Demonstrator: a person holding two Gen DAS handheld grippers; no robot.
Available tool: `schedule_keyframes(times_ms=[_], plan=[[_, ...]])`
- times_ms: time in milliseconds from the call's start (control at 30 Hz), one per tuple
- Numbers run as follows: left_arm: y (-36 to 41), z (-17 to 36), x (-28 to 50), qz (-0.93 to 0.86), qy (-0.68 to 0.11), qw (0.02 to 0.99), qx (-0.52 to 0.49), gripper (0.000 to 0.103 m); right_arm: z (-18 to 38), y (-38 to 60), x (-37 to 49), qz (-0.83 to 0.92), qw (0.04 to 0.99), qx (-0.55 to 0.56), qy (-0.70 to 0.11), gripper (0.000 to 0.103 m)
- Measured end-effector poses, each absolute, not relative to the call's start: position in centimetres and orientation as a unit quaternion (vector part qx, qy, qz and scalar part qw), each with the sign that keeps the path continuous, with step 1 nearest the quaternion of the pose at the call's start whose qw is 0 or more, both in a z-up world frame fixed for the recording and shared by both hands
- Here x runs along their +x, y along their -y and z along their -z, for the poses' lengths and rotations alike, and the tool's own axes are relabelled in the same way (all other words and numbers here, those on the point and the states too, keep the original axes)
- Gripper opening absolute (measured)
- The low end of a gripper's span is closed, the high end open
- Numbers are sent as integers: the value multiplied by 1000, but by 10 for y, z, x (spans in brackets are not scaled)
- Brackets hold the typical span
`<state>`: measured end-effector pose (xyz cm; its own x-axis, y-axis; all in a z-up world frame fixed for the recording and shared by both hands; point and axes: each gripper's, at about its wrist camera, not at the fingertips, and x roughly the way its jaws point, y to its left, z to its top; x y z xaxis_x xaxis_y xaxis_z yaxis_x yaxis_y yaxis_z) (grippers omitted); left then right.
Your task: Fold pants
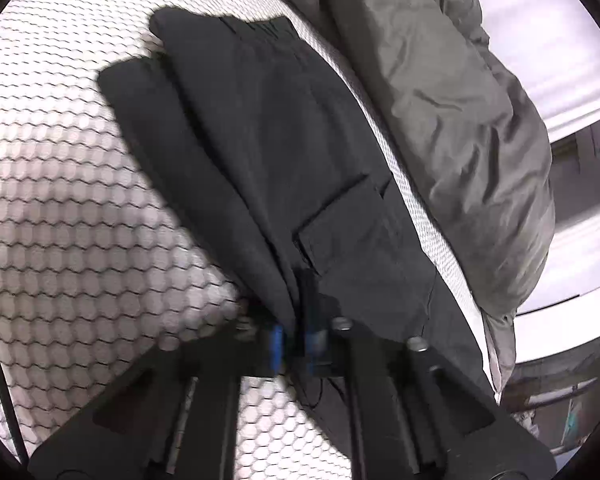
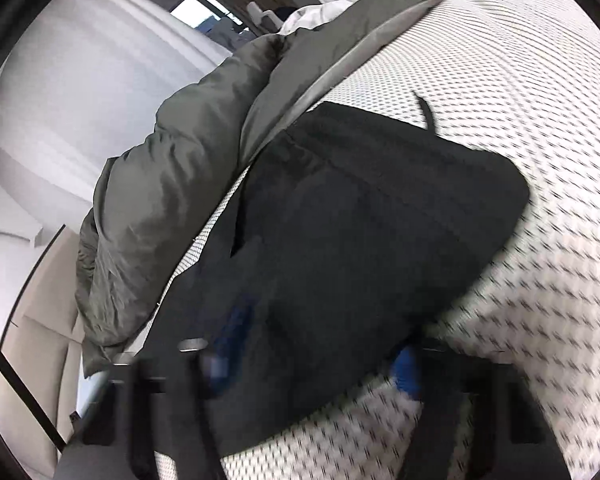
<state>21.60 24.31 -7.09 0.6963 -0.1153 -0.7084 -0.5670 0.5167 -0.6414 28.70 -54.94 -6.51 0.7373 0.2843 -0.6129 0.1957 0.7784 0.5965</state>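
Here the black pants (image 1: 268,152) are seen lying folded lengthwise on the mattress (image 1: 60,208), running from the upper centre of the left wrist view down to its lower centre, where the left gripper (image 1: 296,332) is pressed together on a gathered fold of the cloth between its blue-padded fingers (image 1: 277,340). A cargo pocket (image 1: 348,220) is shown right of centre. In the right wrist view the pants (image 2: 360,240) fill the middle of the frame, and the right gripper (image 2: 312,364) is spread wide, its blue-padded fingers (image 2: 406,368) lying at either side of the near edge of the cloth; this part is blurred. Along one long edge of the pants a narrow strip of bare mattress is left before a rumpled grey duvet (image 1: 460,140). Broad open mattress with a honeycomb weave is seen across the left half of the left wrist view. White panelled walls (image 2: 60,100) are seen beyond the duvet.
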Motion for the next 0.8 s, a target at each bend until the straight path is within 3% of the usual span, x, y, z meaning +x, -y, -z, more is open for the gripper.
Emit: schedule_keyframes(times_ms=[100,200,433,567,633,767,800], plan=[[-245,67,204,-146,-355,801,-459,3,72,543,296,-28,871,318,-374,12],[-249,62,183,-149,-353,810,-444,2,69,538,287,-41,871,312,-377,8],[-258,55,105,-150,-357,811,-438,3,59,537,234,-64,870,314,-374,4],[-269,53,67,-165,-348,809,-444,9,61,528,213,-70,873,303,-376,4],[-272,48,51,-173,-339,811,-445,16,58,527,211,-64,875,302,-373,7],[-269,28,19,-161,-289,827,-455,55,47,529,201,-36,891,293,-345,20],[-265,23,14,-149,-276,834,-454,64,44,528,199,-34,895,288,-338,31]])
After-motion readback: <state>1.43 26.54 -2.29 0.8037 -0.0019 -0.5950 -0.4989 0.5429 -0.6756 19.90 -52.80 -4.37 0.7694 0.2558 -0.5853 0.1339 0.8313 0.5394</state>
